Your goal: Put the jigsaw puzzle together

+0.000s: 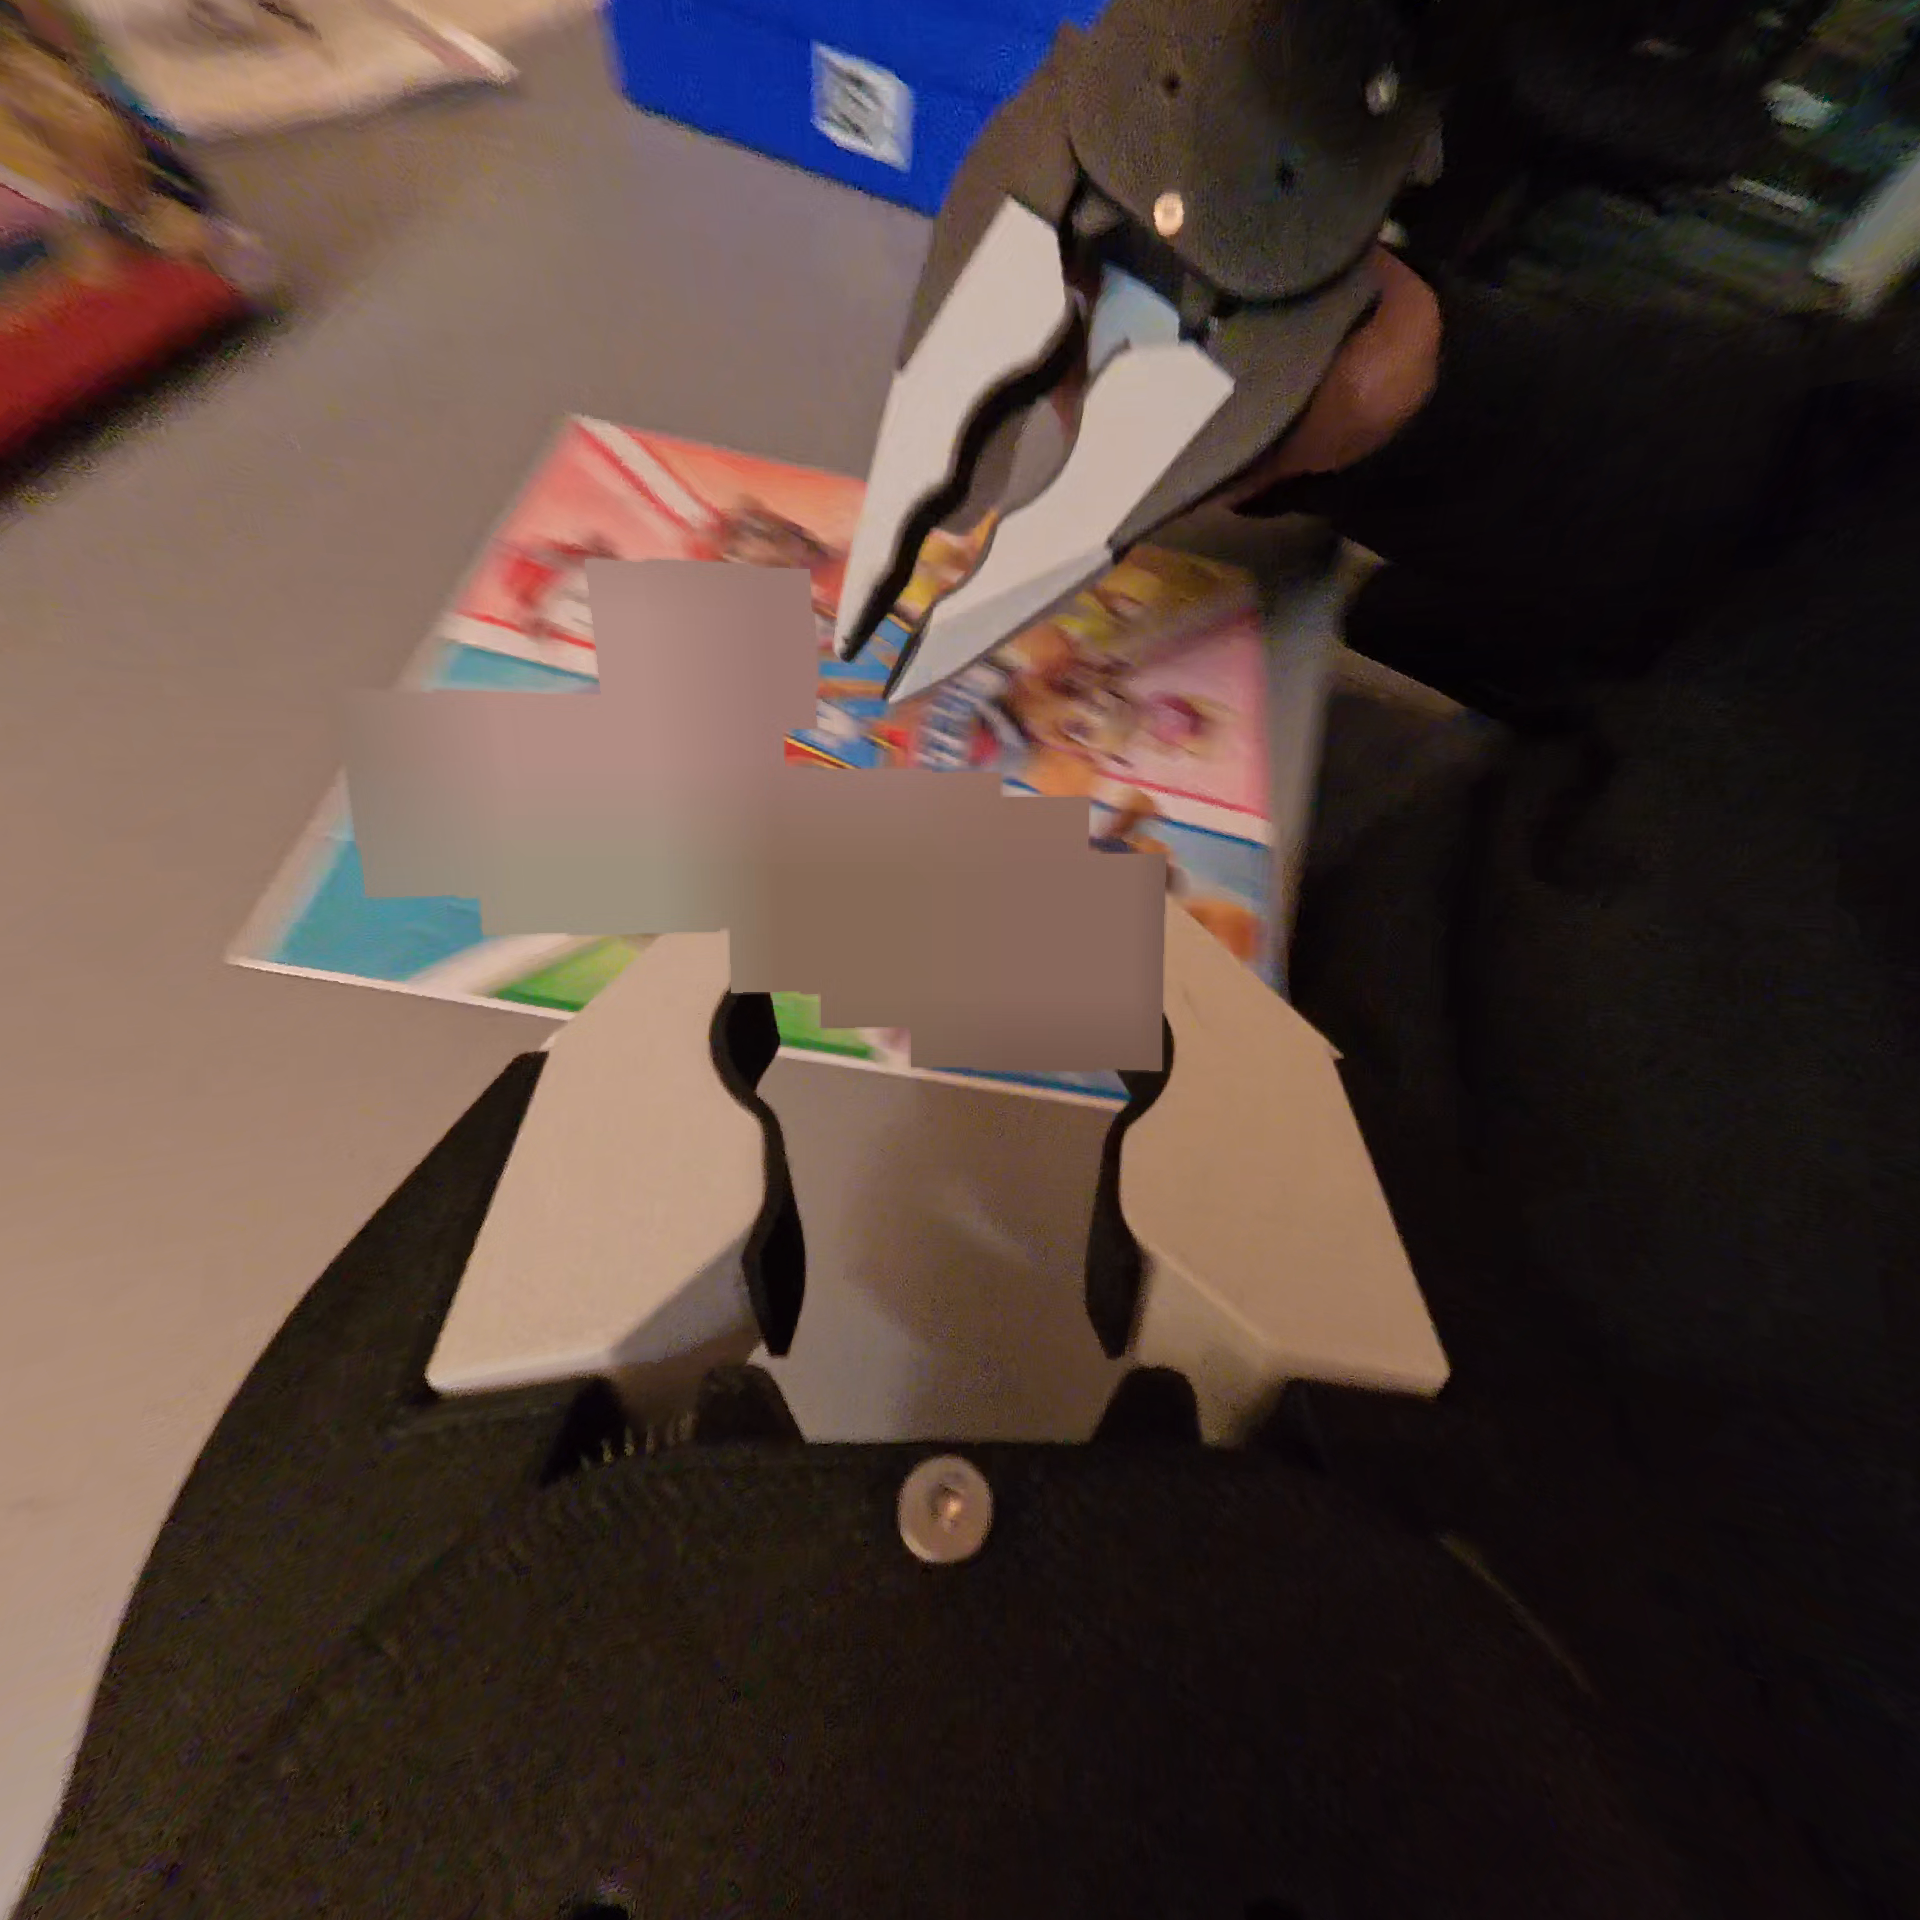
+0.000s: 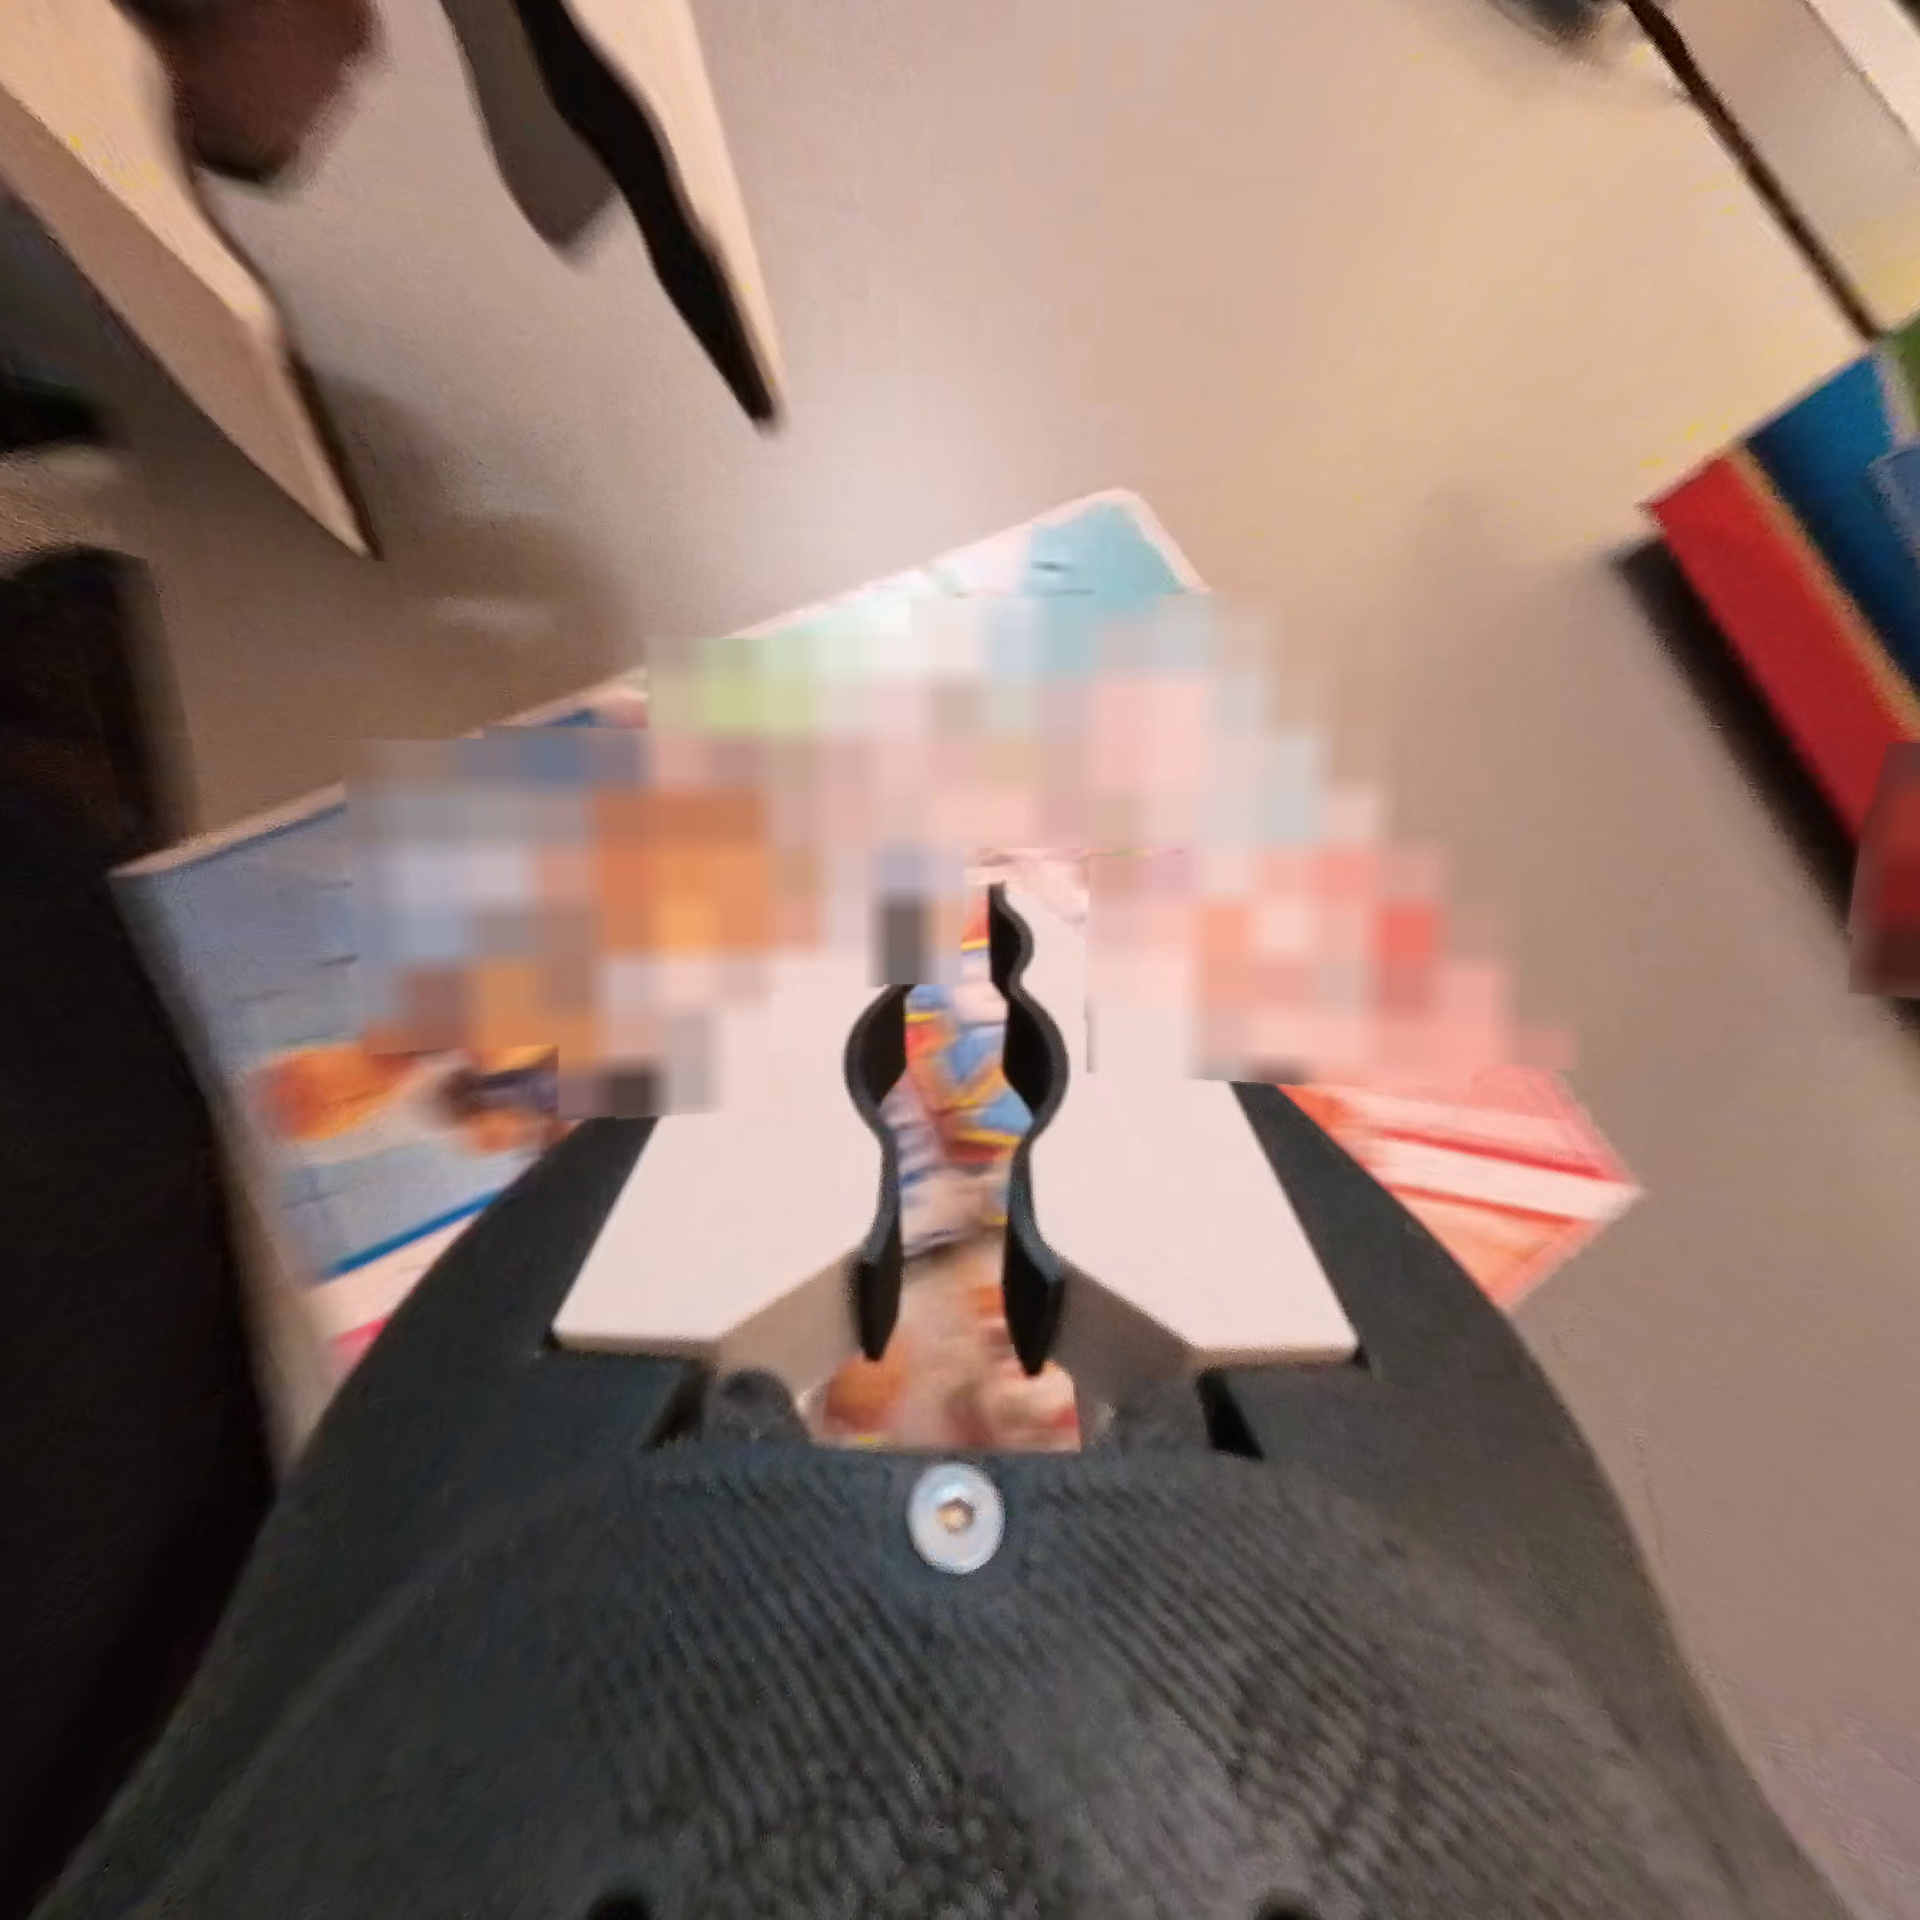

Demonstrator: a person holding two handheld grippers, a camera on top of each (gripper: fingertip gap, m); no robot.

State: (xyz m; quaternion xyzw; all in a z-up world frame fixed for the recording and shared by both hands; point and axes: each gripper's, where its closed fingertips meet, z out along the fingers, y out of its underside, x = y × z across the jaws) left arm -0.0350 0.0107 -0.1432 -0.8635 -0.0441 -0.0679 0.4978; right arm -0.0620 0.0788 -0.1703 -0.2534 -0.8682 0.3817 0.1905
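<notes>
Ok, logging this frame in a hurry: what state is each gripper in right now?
Left gripper: open, nothing between its fingers, near the colourful picture book.
Right gripper: fingertips nearly together with a slim gap, holding nothing, poised just over the book.

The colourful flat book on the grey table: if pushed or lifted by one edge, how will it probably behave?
The book lies flat and thin on the table, so it would likely slide, not tip or roll. Its cover looks glossy, so perhaps slippery. Lifted by one edge, it may sag.
</notes>
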